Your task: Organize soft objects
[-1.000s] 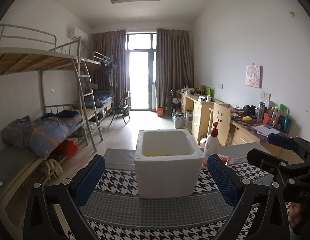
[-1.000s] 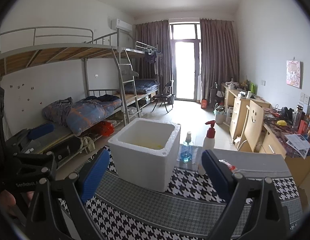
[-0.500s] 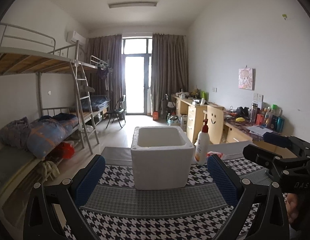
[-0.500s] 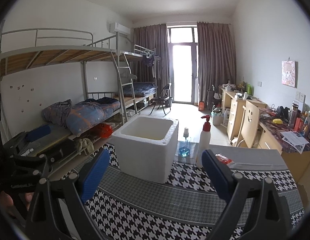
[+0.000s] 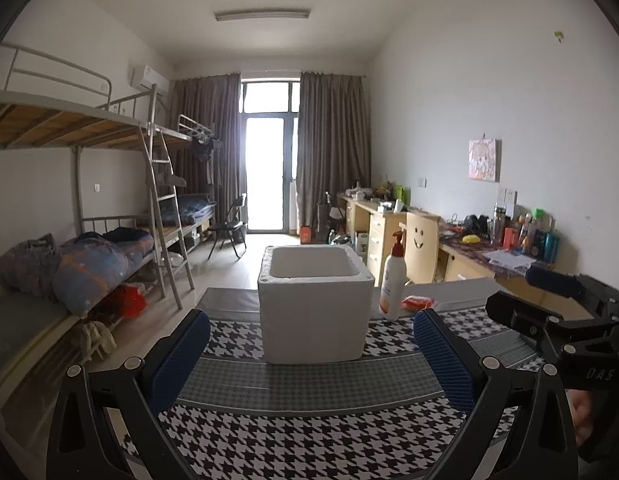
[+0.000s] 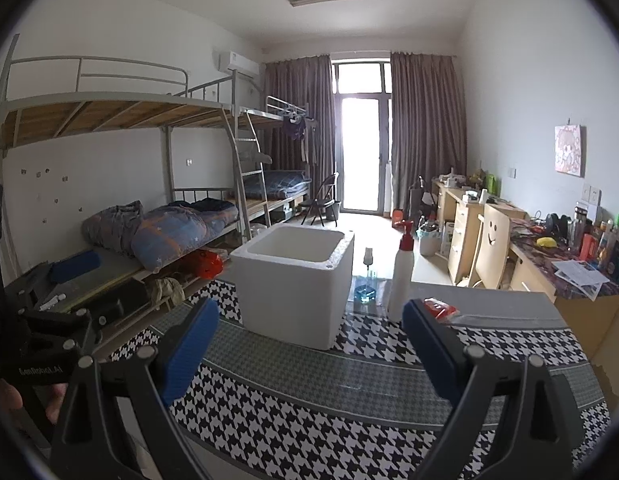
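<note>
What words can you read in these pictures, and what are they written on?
"DAS": on the black body of the right gripper, seen from the left wrist camera.
"GenRobot.AI", roughly; the print is small: on the black body of the left gripper, seen from the right wrist camera.
Too small or blurred to read: the label on the pump bottle, the red packet, the wall picture, and the bottles on the desk.

Both wrist views face the foam box (image 5: pixel 315 308) (image 6: pixel 295 286) nearby; left head-on, right from its right.
</note>
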